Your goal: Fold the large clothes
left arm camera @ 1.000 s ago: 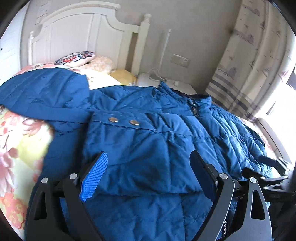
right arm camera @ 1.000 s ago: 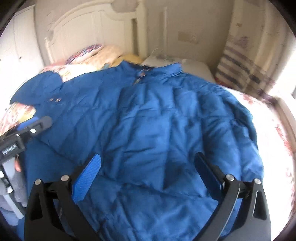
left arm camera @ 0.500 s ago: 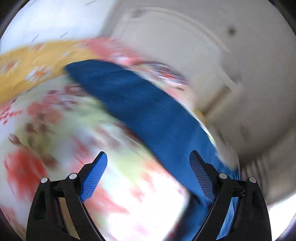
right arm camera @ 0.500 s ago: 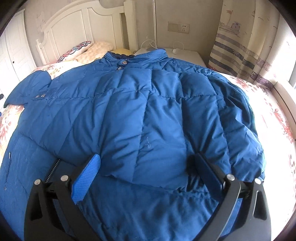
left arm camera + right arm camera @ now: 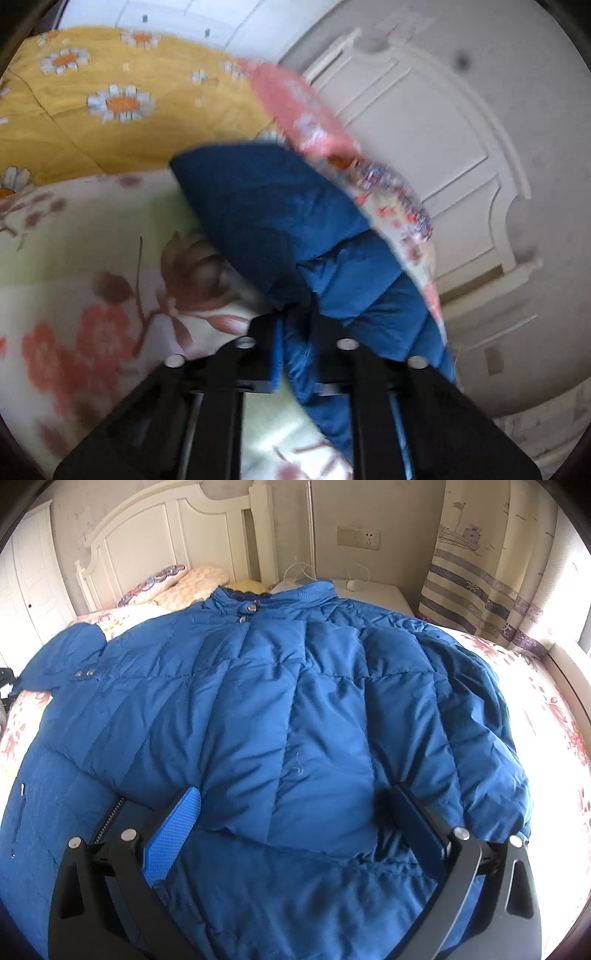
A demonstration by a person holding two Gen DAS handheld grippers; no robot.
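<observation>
Left wrist view: left gripper [image 5: 295, 343] fingers pinch the jacket [image 5: 280, 221] sleeve over the bed [image 5: 92, 295]; right gripper [image 5: 291, 812] fingers spread above the jacket.

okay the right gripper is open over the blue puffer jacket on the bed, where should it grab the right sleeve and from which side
Judging by the right wrist view, take the right sleeve near its cuff end, the rounded lobe by the open right gripper. Come in from the bed side, jaws straddling the free outer edge. There the sleeve lies loose on the blue puffer jacket, so it may lift without dragging the body.
</observation>
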